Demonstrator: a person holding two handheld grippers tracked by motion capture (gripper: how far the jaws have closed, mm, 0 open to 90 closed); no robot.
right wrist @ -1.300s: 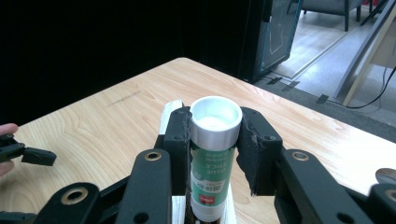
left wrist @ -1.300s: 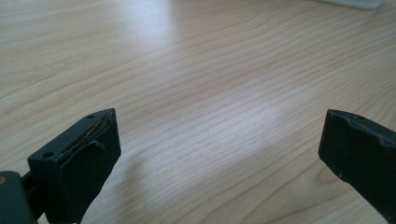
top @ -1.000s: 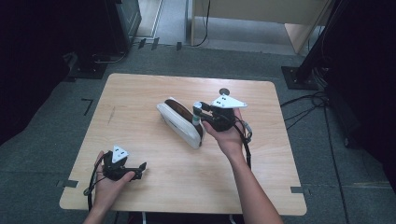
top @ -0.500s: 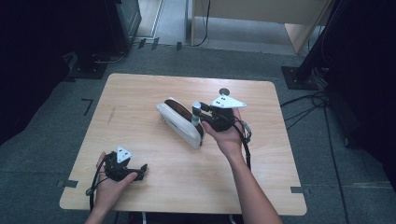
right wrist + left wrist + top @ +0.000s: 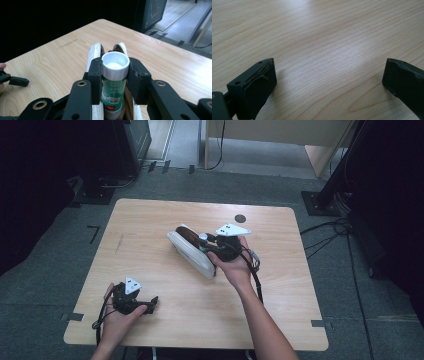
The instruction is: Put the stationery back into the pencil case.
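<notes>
White-capped glue stick (image 5: 113, 82) is clamped upright in the right gripper (image 5: 114, 75) jaws over the open pencil case (image 5: 192, 251). Lower it squarely between the case walls before releasing. Left gripper (image 5: 329, 82) jaws stand released over the bench (image 5: 150, 220).

We see a wooden tabletop (image 5: 150, 220) on grey floor. Near its centre lies a white pouch (image 5: 192, 254), open, running from ten o'clock to four o'clock. At its three o'clock side our right gripper (image 5: 206, 240) sits against the pouch's open top, its grey plate uppermost, with a small white-capped thing at its jaws. At the tabletop's seven o'clock corner our left gripper (image 5: 152, 301) rests low, well apart from the pouch, jaws pointing toward three o'clock.
</notes>
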